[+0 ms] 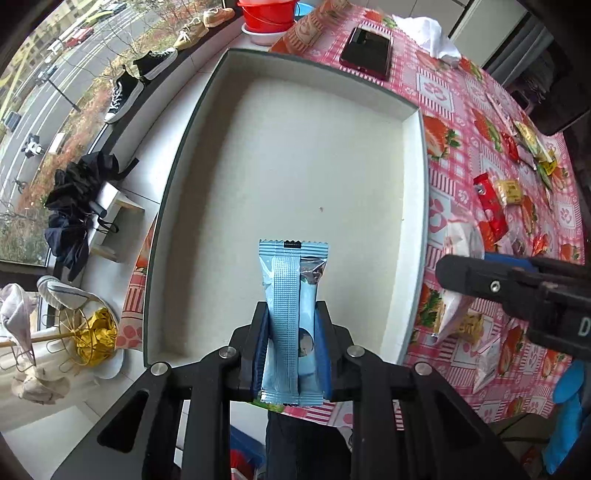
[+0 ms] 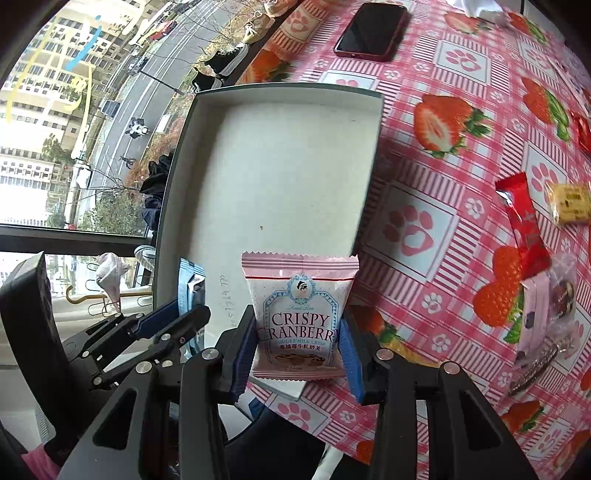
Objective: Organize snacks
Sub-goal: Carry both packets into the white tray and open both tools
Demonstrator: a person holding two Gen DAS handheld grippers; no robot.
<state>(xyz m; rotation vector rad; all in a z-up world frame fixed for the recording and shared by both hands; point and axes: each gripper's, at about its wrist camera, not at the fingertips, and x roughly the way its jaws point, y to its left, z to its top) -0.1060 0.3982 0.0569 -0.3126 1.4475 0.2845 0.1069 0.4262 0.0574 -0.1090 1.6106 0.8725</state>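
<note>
My left gripper (image 1: pixel 293 325) is shut on a light blue snack packet (image 1: pixel 291 295), held upright over the near end of an empty white box (image 1: pixel 207 155). My right gripper (image 2: pixel 297 345) is shut on a pink "Crispy Cranberry" packet (image 2: pixel 299 314), held over the near right corner of the same box (image 2: pixel 273 166). The left gripper (image 2: pixel 173 325) with its blue packet (image 2: pixel 188 284) shows at the left of the right wrist view. The right gripper's fingers (image 1: pixel 476 277) show at the right edge of the left wrist view.
Loose snacks lie on the pink strawberry tablecloth to the right: a red packet (image 2: pixel 524 229), a yellow one (image 2: pixel 569 203), others (image 1: pixel 524 144) farther back. A phone (image 1: pixel 367 51) and red bowls (image 1: pixel 267 14) lie beyond the box. The table edge and a window are on the left.
</note>
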